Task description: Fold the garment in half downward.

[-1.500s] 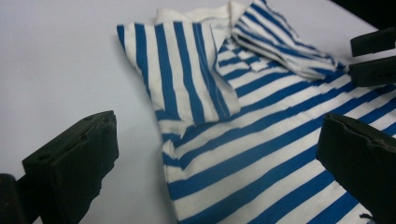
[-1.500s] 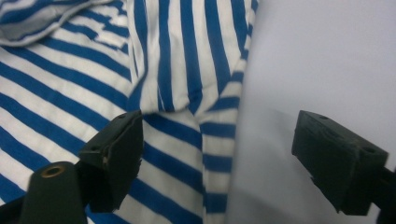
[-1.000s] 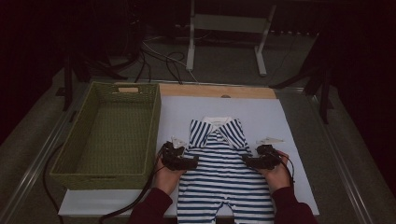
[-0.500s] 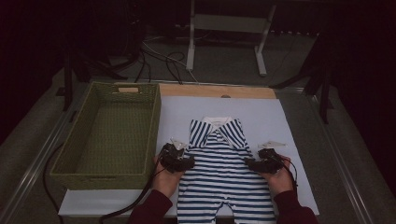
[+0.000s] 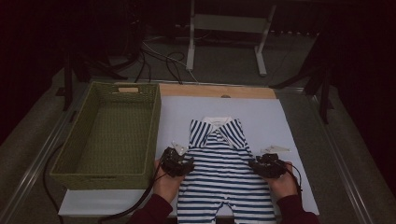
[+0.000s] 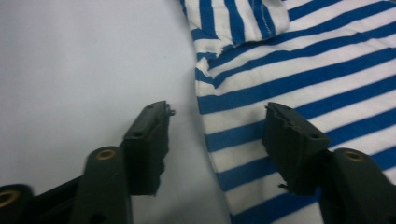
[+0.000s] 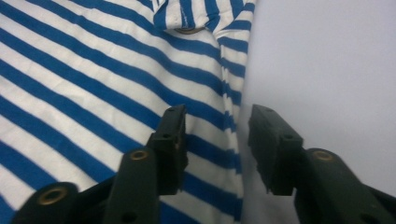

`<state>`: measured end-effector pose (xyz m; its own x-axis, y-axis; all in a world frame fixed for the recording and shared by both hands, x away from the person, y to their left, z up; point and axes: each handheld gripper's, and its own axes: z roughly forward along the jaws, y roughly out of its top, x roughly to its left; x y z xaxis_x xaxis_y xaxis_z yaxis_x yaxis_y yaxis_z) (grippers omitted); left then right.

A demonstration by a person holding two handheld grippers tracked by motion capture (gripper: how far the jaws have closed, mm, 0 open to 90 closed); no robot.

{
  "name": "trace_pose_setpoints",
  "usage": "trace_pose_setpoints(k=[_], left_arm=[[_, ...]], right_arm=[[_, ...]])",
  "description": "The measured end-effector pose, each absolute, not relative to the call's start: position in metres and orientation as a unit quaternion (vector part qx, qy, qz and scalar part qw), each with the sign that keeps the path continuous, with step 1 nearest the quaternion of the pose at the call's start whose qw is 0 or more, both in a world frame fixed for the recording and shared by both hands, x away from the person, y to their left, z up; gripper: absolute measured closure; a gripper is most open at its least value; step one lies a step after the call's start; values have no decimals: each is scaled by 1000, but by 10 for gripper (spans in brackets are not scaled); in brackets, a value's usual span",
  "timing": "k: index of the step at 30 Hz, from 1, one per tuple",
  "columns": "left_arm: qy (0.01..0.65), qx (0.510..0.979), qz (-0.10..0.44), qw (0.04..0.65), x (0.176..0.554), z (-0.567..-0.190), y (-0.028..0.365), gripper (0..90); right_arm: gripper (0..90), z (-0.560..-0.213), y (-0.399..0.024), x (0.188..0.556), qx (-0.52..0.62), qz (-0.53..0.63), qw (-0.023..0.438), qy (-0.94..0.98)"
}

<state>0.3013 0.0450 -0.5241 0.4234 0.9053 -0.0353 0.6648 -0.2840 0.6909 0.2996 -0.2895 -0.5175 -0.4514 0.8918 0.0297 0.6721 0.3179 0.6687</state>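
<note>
High view shows your striped romper (image 5: 223,172) lying flat on the white surface (image 5: 261,116), just right of the green basket (image 5: 109,135). Your left gripper (image 5: 176,161) and right gripper (image 5: 267,164) sit at opposite side edges of it, so both sides can be pinched at once, probably for a fold or lift. Each pair of jaws has just been closing and stands roughly half open, straddling the hem: one jaw on the stripes, the other on bare surface. Neither pinches the cloth yet.
</note>
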Motion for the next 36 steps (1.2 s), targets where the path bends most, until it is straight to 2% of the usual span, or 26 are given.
trace_pose_setpoints(k=[6,15,18,20,21,36], left_arm=[[504,776,177,335,299,-524,49,578],[503,775,152,352,296,-524,52,808],[500,775,144,358,296,-525,53,868],[498,776,139,361,296,-525,55,880],[497,776,137,363,296,-525,55,882],[474,794,111,363,284,-522,60,886]], right_arm=[[684,-517,-290,293,497,313,170,791],[731,-517,-290,288,501,315,165,789],[781,-516,-290,287,501,312,164,790],[863,-516,-290,286,500,312,163,792],[870,-515,-290,285,498,311,161,793],[878,-512,-302,263,496,303,154,799]])
